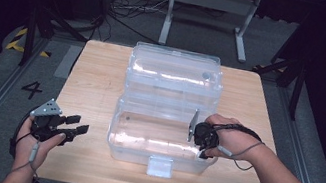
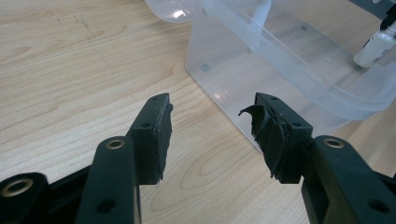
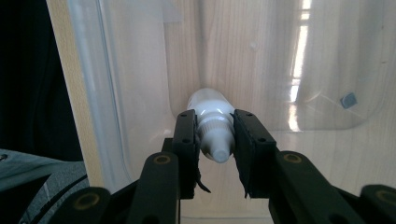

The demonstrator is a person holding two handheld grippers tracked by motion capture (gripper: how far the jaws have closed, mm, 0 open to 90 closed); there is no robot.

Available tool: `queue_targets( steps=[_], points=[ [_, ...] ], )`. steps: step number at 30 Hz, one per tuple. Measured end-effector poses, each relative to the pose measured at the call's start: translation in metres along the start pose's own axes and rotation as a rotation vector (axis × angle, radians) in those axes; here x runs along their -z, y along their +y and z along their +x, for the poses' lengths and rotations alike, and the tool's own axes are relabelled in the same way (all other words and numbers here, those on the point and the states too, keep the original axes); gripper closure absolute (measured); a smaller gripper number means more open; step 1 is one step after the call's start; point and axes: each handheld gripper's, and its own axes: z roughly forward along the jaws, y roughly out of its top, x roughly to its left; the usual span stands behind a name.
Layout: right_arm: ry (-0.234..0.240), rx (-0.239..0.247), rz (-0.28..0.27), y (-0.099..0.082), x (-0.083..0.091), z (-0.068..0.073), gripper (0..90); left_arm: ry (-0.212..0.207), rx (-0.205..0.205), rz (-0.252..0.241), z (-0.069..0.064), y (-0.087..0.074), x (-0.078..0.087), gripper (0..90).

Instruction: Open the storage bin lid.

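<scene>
Right gripper: clamped on a small white bottle, centre of the right gripper view; hangs over the clear box, lower centre of the high view
Left gripper: jaws apart, empty; lower left, on the table
Progress: bottle carried above the box floor; release judged left; lid open

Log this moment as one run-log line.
right gripper: shut on small white plastic bottle, above open clear plastic box | left gripper: open, empty, over wooden table beside box
</scene>
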Motion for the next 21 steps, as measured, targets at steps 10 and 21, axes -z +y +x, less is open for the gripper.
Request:
queue_targets(
  steps=[10,21],
  points=[
    [0.006,0.000,-0.010,0.000,-0.001,0.001,68.4,-0.001,0.003,0.002,0.000,0.000,0.000,47.4],
    [-0.007,0.007,-0.074,-0.004,0.019,0.010,62.3,0.001,0.004,0.000,0.001,0.000,0.000,46.6]
  ],
)
